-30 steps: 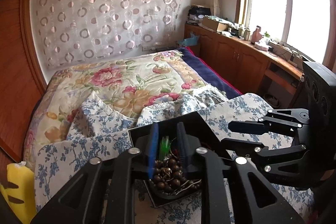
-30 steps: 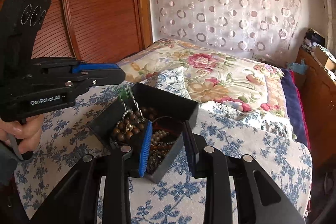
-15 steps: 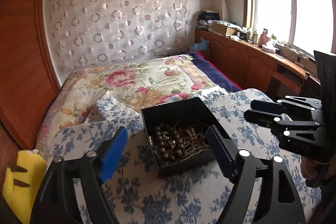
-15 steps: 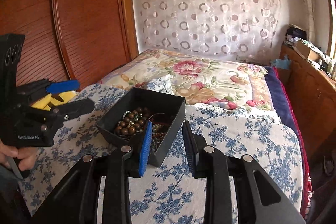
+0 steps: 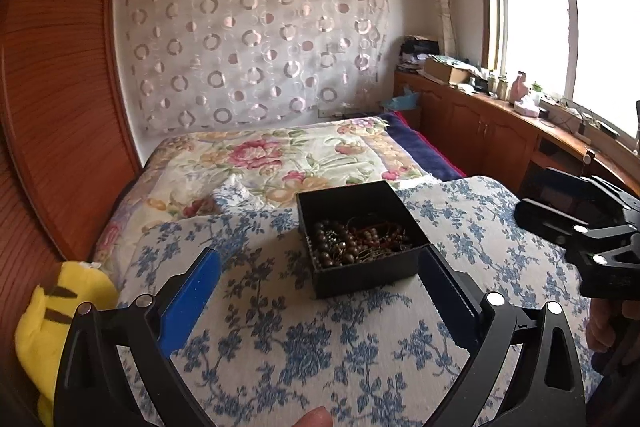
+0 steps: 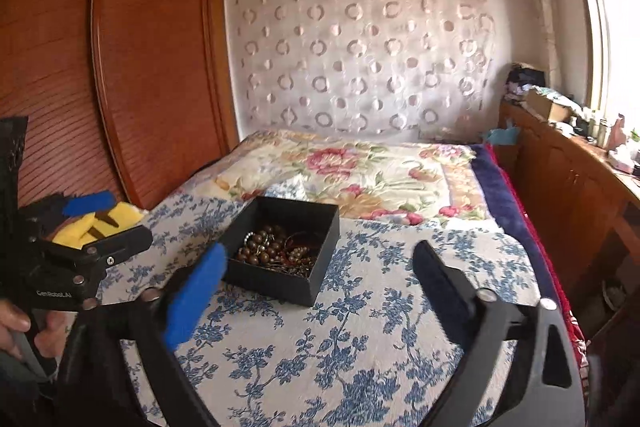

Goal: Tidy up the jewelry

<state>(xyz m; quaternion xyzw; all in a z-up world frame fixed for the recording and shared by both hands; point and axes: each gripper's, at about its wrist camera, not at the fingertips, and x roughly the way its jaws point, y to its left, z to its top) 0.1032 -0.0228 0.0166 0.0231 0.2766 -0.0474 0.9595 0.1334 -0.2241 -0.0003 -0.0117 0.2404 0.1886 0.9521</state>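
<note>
A black open box (image 5: 362, 273) sits on the blue-flowered cloth on the bed; it also shows in the right wrist view (image 6: 276, 283). Inside lie tangled bead bracelets (image 5: 352, 241), brown and red, also seen in the right wrist view (image 6: 276, 253). My left gripper (image 5: 320, 291) is open and empty, just short of the box's near wall. My right gripper (image 6: 320, 287) is open and empty, pulled back from the box. Each gripper shows at the edge of the other's view.
A yellow plush toy (image 5: 52, 323) lies at the bed's left edge by the wooden wardrobe (image 6: 132, 67). A flowered quilt (image 5: 288, 159) covers the far bed. Wooden cabinets (image 5: 492, 135) with clutter run under the window on the right.
Both grippers have drawn back from the box. The left opened wide first; the right, nearly shut at the box's rim before, has now opened wide. The box stays on the cloth.
</note>
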